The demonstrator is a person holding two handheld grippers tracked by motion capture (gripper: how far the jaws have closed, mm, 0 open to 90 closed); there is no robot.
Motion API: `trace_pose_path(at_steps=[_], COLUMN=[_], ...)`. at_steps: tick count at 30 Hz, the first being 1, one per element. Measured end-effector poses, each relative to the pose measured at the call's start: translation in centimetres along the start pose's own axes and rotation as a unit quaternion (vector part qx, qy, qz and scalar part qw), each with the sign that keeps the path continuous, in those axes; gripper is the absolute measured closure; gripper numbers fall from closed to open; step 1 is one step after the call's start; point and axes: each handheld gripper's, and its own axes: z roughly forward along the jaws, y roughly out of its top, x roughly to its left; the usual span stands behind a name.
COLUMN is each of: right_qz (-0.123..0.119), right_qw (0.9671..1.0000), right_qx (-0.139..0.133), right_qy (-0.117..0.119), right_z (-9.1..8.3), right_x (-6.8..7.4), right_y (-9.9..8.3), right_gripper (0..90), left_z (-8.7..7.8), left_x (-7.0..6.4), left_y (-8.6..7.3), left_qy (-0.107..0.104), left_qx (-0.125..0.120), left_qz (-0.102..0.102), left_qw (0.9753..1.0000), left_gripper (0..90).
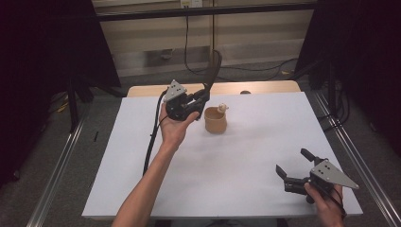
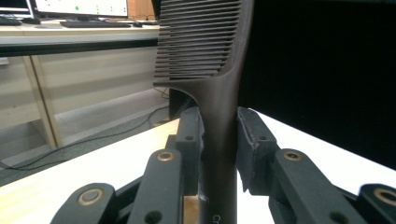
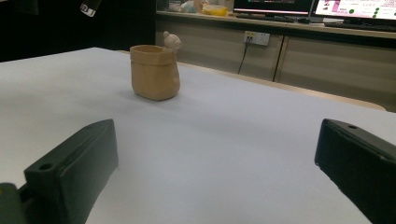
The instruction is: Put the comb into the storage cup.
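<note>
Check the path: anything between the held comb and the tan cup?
Nothing visible. The left gripper holds the comb upright just left of the cup, whose mouth is open; the right gripper sits far off.

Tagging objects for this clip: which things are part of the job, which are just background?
In the job:
- comb, clamped upright in the left gripper
- tan cup, beside that gripper

Just about:
- right gripper, open, holding nothing
- white table
- floor cables
- monitors

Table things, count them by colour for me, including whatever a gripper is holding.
Black: 1, the comb clamped upright in the left gripper.
Tan: 1, the small pot standing on the white table.
Total: 2.
</note>
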Motion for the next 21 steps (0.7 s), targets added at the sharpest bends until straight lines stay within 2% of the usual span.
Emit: trace_pose_path(at_steps=[10, 14, 18, 21], right_qz=[0.001, -0.001, -0.001, 0.0], right_qw=[1.0, 1.0, 1.0, 1.0], right_qx=[0.0, -0.002, 0.0, -0.003], right_qy=[0.001, 0.002, 0.0, 0.002], right_z=[0.0, 0.0, 0.0, -0.1], right_x=[0.0, -0.1, -0.1, 0.0], right_y=[0.0, 0.0, 0.0, 0.0], right_gripper=[0.0, 0.0, 0.0, 0.0], left_z=[1.6, 2.2, 2.7, 3.1], left_x=[-0.5, -0.6, -1.1, -1.3], left_y=[0.5, 0.5, 0.9, 0.9], left_qy=[-0.001, -0.001, -0.008, -0.007], left_qx=[0.0, -0.008, -0.011, -0.013], left_qz=[0.004, -0.002, 0.011, 0.01], left_qw=[1.0, 1.0, 0.9998, 0.9998], left_gripper=[72.7, 72.7, 72.7, 72.7])
